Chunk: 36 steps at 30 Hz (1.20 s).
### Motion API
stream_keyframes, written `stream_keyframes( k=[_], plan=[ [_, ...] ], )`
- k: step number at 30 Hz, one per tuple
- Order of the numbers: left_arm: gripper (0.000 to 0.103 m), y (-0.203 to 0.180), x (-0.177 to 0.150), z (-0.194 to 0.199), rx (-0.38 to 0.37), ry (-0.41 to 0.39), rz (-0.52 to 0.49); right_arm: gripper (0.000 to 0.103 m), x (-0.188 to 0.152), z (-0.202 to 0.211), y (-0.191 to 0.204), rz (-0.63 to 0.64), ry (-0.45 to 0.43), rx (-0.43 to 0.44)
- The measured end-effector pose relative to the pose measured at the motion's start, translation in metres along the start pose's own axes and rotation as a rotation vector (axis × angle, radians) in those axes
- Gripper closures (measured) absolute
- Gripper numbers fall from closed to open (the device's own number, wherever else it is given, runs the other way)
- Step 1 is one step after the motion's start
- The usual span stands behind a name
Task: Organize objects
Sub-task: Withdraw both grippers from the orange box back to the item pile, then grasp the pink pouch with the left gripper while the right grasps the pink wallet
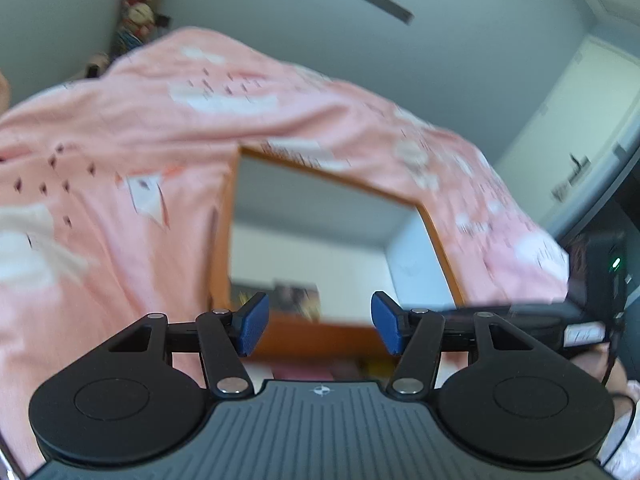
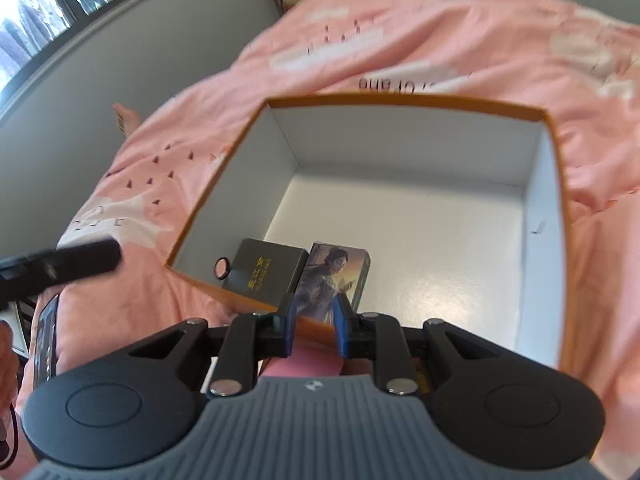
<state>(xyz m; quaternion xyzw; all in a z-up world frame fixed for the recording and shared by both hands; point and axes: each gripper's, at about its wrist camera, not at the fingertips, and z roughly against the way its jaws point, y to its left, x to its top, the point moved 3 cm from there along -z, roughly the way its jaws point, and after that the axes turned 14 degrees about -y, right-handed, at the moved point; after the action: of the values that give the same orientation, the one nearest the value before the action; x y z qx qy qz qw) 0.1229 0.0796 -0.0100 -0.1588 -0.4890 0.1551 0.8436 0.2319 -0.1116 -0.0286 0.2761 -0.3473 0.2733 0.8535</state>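
- Orange cardboard box (image 2: 558, 168) with a white inside sits on the pink bedspread (image 2: 440, 40), open top, mostly bare floor inside.
- Two things are in its near-left corner: a black box with gold lettering (image 2: 266, 270) and, touching it on the right, a small picture box showing a figure (image 2: 334, 274). A small dark ring (image 2: 221, 267) rests against the black one.
- Right gripper (image 2: 315, 320) hangs just over the near rim, jaws narrowed to a slim gap. Something pink shows between them low down, but I can't tell if that's a held item or just bedding.
- Left gripper (image 1: 316, 328) has its jaws spread wide, holding nothing, pointed at the box from low down.
- My guess: early-to-mid job. A couple of items packed, lots of room left; whatever else needs sorting isn't visible.
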Motion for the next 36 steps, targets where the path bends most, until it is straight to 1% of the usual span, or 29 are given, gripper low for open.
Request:
stream_keyframes(
  k=[3, 5, 7, 8, 10, 11, 13, 15, 17, 19, 20, 21, 23, 25, 26, 27, 28, 31, 32, 33, 34, 35, 36],
  plan=[
    [0.036, -0.007, -0.022, 0.000, -0.022, 0.088, -0.045, 0.081, -0.013, 0.022, 0.008, -0.004, -0.023, -0.001],
    [0.038, -0.009, -0.039, -0.001, -0.036, 0.158, -0.070, 0.081, -0.028, 0.034, 0.009, -0.012, -0.010, 0.010],
    [0.039, -0.011, -0.056, -0.003, -0.052, 0.229, -0.094, 0.081, -0.045, 0.041, 0.009, -0.013, 0.019, 0.001],
    [0.039, -0.012, -0.065, -0.003, -0.060, 0.260, -0.109, 0.081, -0.056, 0.035, 0.012, -0.011, 0.038, -0.008],
    [0.039, -0.015, -0.081, -0.002, -0.073, 0.316, -0.149, 0.081, -0.075, 0.038, 0.006, -0.016, 0.077, -0.032],
    [0.039, -0.016, -0.089, -0.001, -0.082, 0.346, -0.178, 0.081, -0.084, 0.040, 0.003, -0.017, 0.096, -0.046],
    [0.039, -0.019, -0.105, -0.001, -0.074, 0.398, -0.237, 0.080, -0.101, 0.046, -0.003, -0.003, 0.126, -0.067],
    [0.039, -0.025, -0.120, -0.004, -0.075, 0.444, -0.319, 0.080, -0.114, 0.050, -0.004, 0.048, 0.154, -0.087],
    [0.039, -0.030, -0.132, -0.004, -0.080, 0.472, -0.381, 0.078, -0.124, 0.050, -0.003, 0.104, 0.182, -0.082],
    [0.039, -0.035, -0.138, -0.006, -0.087, 0.475, -0.415, 0.072, -0.132, 0.048, 0.001, 0.140, 0.205, -0.057],
    [0.039, -0.036, -0.140, -0.006, -0.088, 0.473, -0.426, 0.062, -0.136, 0.047, 0.004, 0.166, 0.212, -0.041],
    [0.039, -0.036, -0.142, -0.006, -0.088, 0.471, -0.435, 0.056, -0.138, 0.044, 0.009, 0.198, 0.214, -0.028],
    [0.039, -0.036, -0.144, -0.005, -0.091, 0.464, -0.440, 0.052, -0.144, 0.040, 0.013, 0.260, 0.207, -0.029],
    [0.039, -0.035, -0.145, -0.005, -0.088, 0.460, -0.438, 0.052, -0.145, 0.034, 0.016, 0.288, 0.204, -0.018],
    [0.039, -0.035, -0.144, -0.005, -0.086, 0.457, -0.440, 0.053, -0.145, 0.031, 0.017, 0.294, 0.201, -0.009],
    [0.039, -0.036, -0.145, -0.006, -0.084, 0.455, -0.441, 0.058, -0.144, 0.029, 0.019, 0.300, 0.197, 0.000],
    [0.039, -0.035, -0.146, -0.005, -0.085, 0.451, -0.437, 0.059, -0.142, 0.029, 0.020, 0.307, 0.191, 0.004],
    [0.038, -0.032, -0.144, -0.004, -0.083, 0.432, -0.422, 0.074, -0.135, 0.033, 0.023, 0.321, 0.150, 0.008],
    [0.037, -0.032, -0.144, -0.004, -0.080, 0.420, -0.420, 0.087, -0.131, 0.034, 0.022, 0.314, 0.137, 0.006],
    [0.037, -0.031, -0.142, -0.004, -0.078, 0.408, -0.418, 0.089, -0.126, 0.038, 0.020, 0.290, 0.123, 0.016],
    [0.036, -0.031, -0.141, -0.004, -0.078, 0.400, -0.417, 0.095, -0.119, 0.039, 0.017, 0.254, 0.106, 0.024],
    [0.036, -0.031, -0.140, -0.005, -0.080, 0.394, -0.418, 0.103, -0.111, 0.041, 0.015, 0.221, 0.085, 0.036],
    [0.036, -0.032, -0.140, -0.005, -0.085, 0.393, -0.424, 0.103, -0.104, 0.041, 0.014, 0.190, 0.071, 0.055]
  ],
)
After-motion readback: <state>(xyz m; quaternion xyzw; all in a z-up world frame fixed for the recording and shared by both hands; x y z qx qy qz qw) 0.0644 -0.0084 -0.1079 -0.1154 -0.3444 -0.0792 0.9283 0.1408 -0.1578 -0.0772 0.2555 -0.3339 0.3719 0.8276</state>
